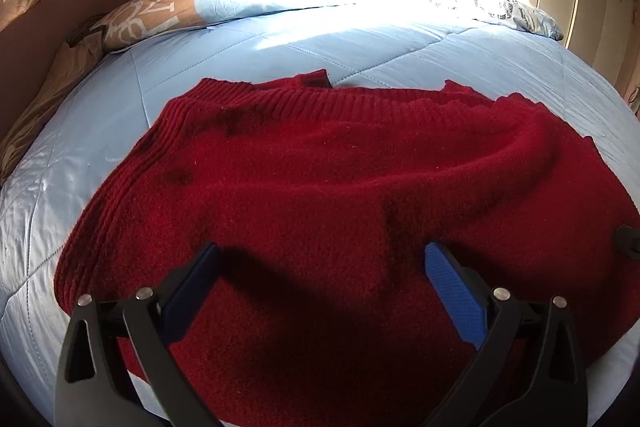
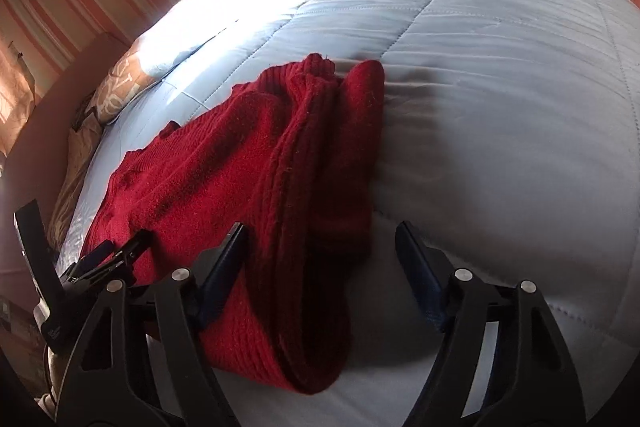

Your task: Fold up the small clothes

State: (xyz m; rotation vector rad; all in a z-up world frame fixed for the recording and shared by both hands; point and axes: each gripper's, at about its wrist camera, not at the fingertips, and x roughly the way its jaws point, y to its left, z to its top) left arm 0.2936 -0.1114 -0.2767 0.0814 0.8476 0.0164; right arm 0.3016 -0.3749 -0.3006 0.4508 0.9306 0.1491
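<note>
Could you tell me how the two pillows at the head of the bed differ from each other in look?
The left pillow is tan with a bold pale geometric pattern beside a light blue panel; the right pillow is pale blue with a small dark print. The left pillow lies partly in shade, while the right pillow sits in bright sun. Both rest at the far edge of the blue quilt.
</note>
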